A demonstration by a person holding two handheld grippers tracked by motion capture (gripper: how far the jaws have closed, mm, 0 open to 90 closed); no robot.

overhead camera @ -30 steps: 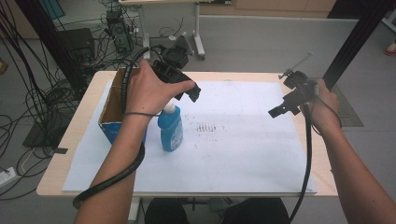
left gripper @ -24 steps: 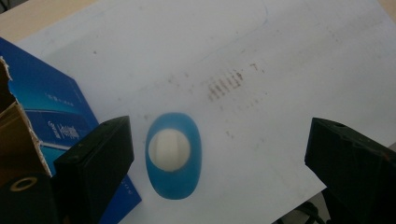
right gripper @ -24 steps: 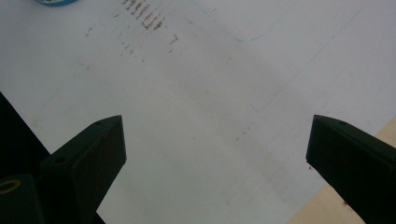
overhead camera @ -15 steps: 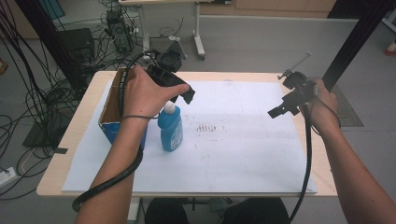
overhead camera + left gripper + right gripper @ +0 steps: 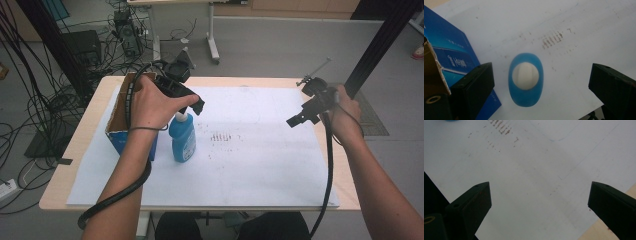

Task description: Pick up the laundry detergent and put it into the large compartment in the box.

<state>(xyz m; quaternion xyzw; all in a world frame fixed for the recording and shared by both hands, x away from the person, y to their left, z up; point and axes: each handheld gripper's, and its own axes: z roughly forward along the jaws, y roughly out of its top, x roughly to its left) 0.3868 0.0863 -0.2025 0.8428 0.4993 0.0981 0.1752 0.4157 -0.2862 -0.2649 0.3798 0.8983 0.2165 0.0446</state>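
Two black jaws of the left gripper [image 5: 534, 82] are standing wide apart, released, and hovering directly above the white rounded cap of the blue oval plastic bottle [image 5: 526, 78], which is standing upright on the white paper sheet [image 5: 260, 155] covering the pale wooden table [image 5: 95, 107]. Just beside the bottle, on the person's left, the open blue cardboard box [image 5: 116, 137] is sitting with its brown inside showing; from the high view I cannot tell whether box and bottle are touching. Over at the far side, the right gripper [image 5: 300, 119] is also gaping, gripping nothing, held above bare paper well apart from the bottle. If the left gripper is coming down, I would judge that its near jaw is risking a snag on the box wall, and smooth, glossy plastic of that slim shape could be tipping or slipping out under an off-centre squeeze. Faint brownish smudges [image 5: 222, 136] are marking the matte paper near the bottle.
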